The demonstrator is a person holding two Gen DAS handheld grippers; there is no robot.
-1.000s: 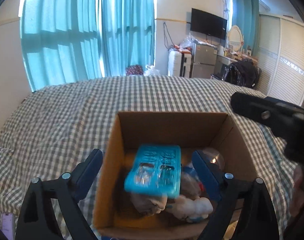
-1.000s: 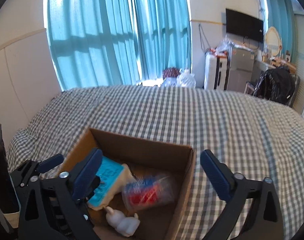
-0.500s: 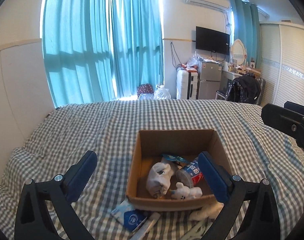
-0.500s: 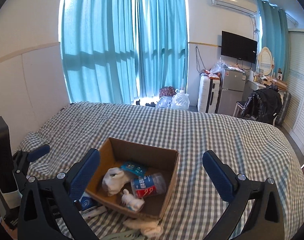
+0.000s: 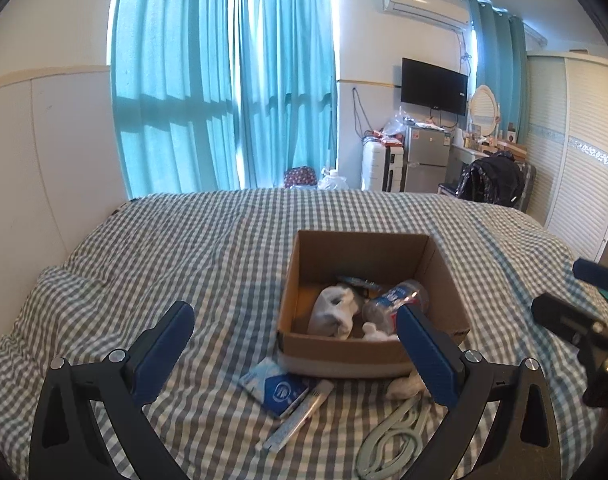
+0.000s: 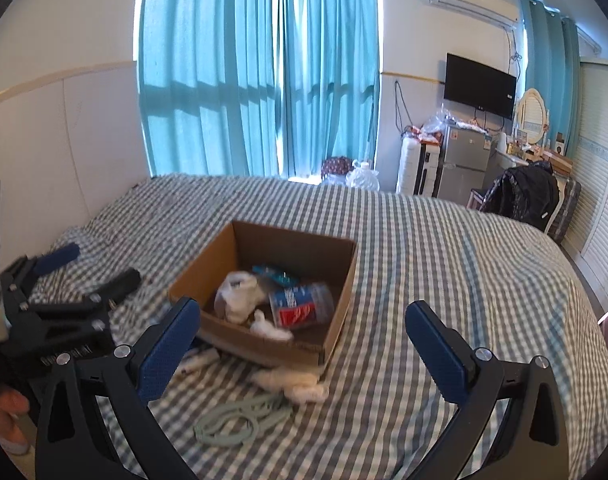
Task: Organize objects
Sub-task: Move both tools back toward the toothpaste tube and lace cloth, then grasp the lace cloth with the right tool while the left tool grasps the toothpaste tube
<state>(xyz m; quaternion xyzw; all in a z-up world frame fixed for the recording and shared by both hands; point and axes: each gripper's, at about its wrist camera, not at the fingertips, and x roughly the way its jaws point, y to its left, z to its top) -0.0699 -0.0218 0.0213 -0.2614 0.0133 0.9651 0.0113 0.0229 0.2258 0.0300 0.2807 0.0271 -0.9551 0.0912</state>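
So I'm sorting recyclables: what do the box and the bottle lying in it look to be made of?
The box looks like plain brown cardboard: matte, with raw-cut rims. The bottle seems to be thin clear plastic: see-through, glossy, with a printed red and blue label.

Bright daylight through teal curtains (image 5: 223,92), fisheye bending and dark corners, slight motion blur.

Box (image 5: 346,360): we found open cardboard upright on the checked bed.
Inside: white sock (image 5: 336,312), plastic bottle (image 5: 396,300) lying.
Outside, in front: blue packet (image 5: 277,388), tube (image 5: 299,418), green hanger (image 5: 388,440).
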